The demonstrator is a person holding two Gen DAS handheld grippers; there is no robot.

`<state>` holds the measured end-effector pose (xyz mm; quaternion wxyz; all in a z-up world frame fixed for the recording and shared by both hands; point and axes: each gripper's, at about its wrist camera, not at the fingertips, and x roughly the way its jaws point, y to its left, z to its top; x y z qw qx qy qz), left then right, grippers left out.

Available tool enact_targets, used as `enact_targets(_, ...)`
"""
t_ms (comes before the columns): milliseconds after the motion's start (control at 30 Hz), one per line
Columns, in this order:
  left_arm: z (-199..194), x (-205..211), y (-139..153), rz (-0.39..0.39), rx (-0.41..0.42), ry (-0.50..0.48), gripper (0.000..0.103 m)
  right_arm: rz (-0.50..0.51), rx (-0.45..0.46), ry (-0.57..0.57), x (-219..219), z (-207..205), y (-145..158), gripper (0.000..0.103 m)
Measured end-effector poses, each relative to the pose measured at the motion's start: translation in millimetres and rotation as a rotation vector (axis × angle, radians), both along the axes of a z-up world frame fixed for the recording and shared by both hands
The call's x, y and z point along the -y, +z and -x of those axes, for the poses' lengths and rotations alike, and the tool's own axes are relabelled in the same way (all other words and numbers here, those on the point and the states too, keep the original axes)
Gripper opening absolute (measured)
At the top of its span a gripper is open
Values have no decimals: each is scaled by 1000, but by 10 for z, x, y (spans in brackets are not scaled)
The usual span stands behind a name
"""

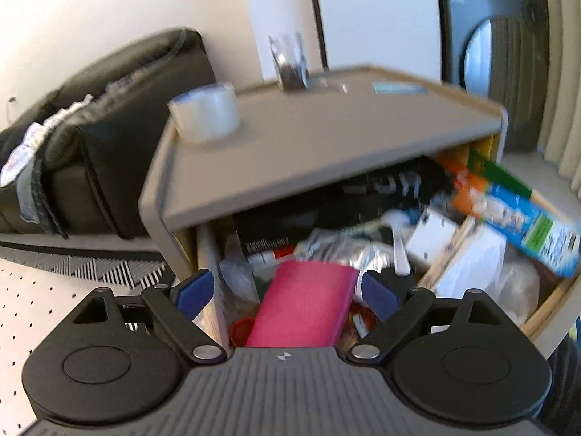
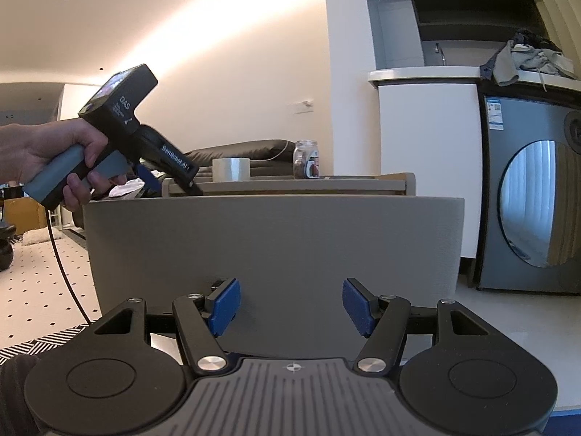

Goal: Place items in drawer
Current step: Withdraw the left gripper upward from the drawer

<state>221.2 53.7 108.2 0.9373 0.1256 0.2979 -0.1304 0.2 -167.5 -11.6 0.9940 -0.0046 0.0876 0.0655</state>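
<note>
Pink item over open drawer, drop pending.
Left tool [image 1: 287, 287] spread wide, pink item [image 1: 305, 309] between pads, contact unclear. Drawer [image 1: 555, 298] packed full. Right tool [image 2: 290, 305] wide, empty, facing drawer front. Tape [image 1: 204, 112] and jar [image 1: 288, 61] left on bench.

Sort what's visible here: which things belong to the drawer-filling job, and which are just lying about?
Job: open drawer; pink case lying in it; tape roll and jar on the cabinet top; left tongs, open.

Lying about: black sofa; washing machine; clothes pile.
</note>
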Motion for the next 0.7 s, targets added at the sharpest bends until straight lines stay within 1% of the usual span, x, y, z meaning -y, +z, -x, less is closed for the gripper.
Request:
enact_targets(167, 183, -84, 49, 53, 94, 46, 92, 24, 1, -4, -37, -33, 24, 66)
enact_targets(367, 403, -219, 53, 111, 175, 112, 93, -29, -41, -10, -17, -118, 52, 66)
enact_targets(433, 493, -259, 59, 130, 201, 126, 93, -11, -41, -16, -48, -140, 52, 66)
enact_targets(467, 536, -281, 64, 144, 212, 129, 93, -2, -41, -18, -65, -152, 52, 66)
enact_targets(600, 686, -411, 75, 249, 241, 140, 97, 1, -41, -10, -115, -159, 53, 66)
enact_targets(700, 793, -458, 60, 280, 260, 152, 98, 8, -42, -7, -162, -163, 55, 66)
